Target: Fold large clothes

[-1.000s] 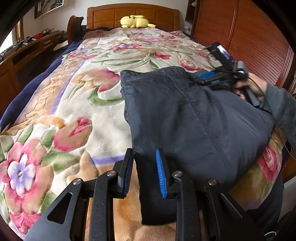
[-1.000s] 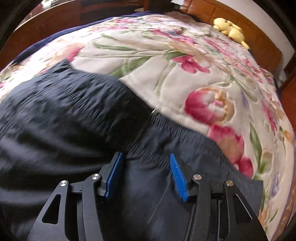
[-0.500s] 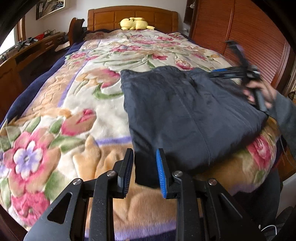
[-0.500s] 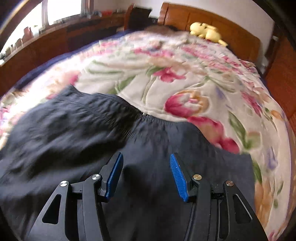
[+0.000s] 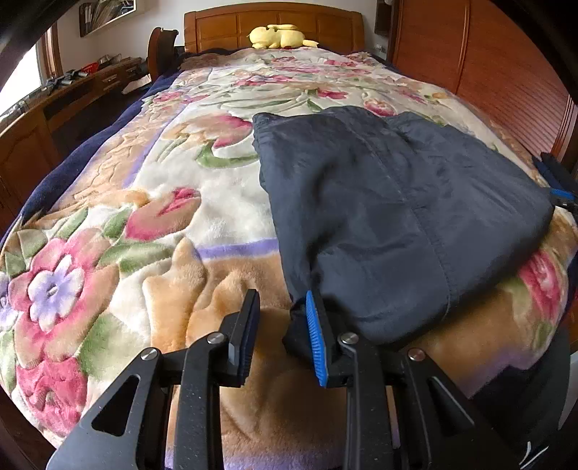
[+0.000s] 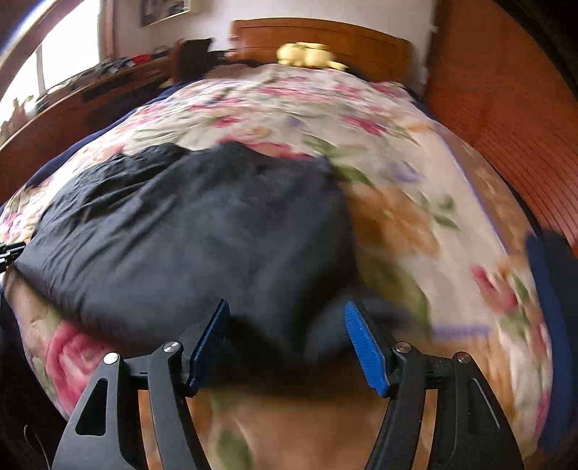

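Note:
A dark navy garment (image 5: 390, 217) lies folded flat on the floral blanket (image 5: 151, 224) near the foot of the bed. My left gripper (image 5: 281, 325) is open and empty at the garment's near left corner; the cloth edge rests against its right finger. My right gripper (image 6: 285, 332) is open and empty, at the garment's (image 6: 188, 238) near right corner, above the bed's foot edge; this view is motion-blurred. The right gripper's tip shows at the far right edge of the left wrist view (image 5: 558, 184).
A yellow plush toy (image 5: 278, 36) lies by the wooden headboard (image 5: 271, 21). A wooden wardrobe (image 5: 505, 72) runs along the right side. A wooden desk (image 5: 54, 105) with clutter stands on the left. The bed's foot edge is right below both grippers.
Both grippers pulled back toward the foot of the bed. The right gripper left the garment's waistband and swung to the near right corner, still moving. The garment stayed put.

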Demonstrator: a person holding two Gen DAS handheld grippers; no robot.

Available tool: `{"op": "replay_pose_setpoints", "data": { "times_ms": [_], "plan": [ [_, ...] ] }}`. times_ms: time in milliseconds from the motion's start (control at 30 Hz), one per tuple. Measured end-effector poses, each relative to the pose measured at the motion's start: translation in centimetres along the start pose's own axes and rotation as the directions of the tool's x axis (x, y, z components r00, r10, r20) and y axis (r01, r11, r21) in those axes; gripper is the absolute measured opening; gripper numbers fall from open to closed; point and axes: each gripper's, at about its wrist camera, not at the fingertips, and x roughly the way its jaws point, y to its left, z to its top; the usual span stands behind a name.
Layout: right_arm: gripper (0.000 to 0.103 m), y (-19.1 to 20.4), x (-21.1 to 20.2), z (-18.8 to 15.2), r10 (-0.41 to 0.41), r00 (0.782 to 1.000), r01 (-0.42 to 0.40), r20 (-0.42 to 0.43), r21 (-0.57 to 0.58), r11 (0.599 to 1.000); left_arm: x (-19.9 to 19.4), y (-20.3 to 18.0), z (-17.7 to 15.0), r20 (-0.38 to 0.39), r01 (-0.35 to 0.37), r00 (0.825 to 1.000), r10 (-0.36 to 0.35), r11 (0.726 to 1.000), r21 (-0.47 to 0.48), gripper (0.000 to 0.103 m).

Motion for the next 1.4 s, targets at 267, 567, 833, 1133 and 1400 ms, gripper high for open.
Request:
{"op": "replay_pose_setpoints", "data": {
  "times_ms": [267, 567, 833, 1133, 1400],
  "plan": [
    [0.07, -1.3, -2.0, -2.1, 0.039, 0.998, -0.045, 0.04, 0.156, 0.987, -1.1, 0.1, 0.1, 0.006, -0.01, 1.0, 0.01, 1.0, -0.012, 0.027],
    [0.07, -3.1, -0.6, -2.2, -0.047, 0.995, 0.027, 0.093, 0.208, 0.978, -3.7, -1.0, 0.9, 0.055, 0.007, 0.998, -0.006, 1.0, -0.017, 0.027],
    [0.07, -1.6, 3.4, -4.0, -0.025, 1.0, 0.023, 0.005, 0.192, 0.981, -4.6, -7.0, 4.9, 0.123, 0.14, 0.982, -0.141, 0.99, 0.012, 0.027],
    [0.07, -4.3, 4.5, -4.8, 0.107, 0.994, -0.111, 0.028, 0.302, 0.947, -1.5, -18.1, 6.8, 0.049, 0.272, 0.958, -0.284, 0.947, 0.17, 0.027],
    [0.07, -4.5, 4.8, -5.1, 0.131, 0.99, -0.14, 0.049, 0.322, 0.936, 1.4, -20.1, 5.8, -0.005, 0.249, 0.967, -0.253, 0.95, 0.19, 0.027]
  ]
}}
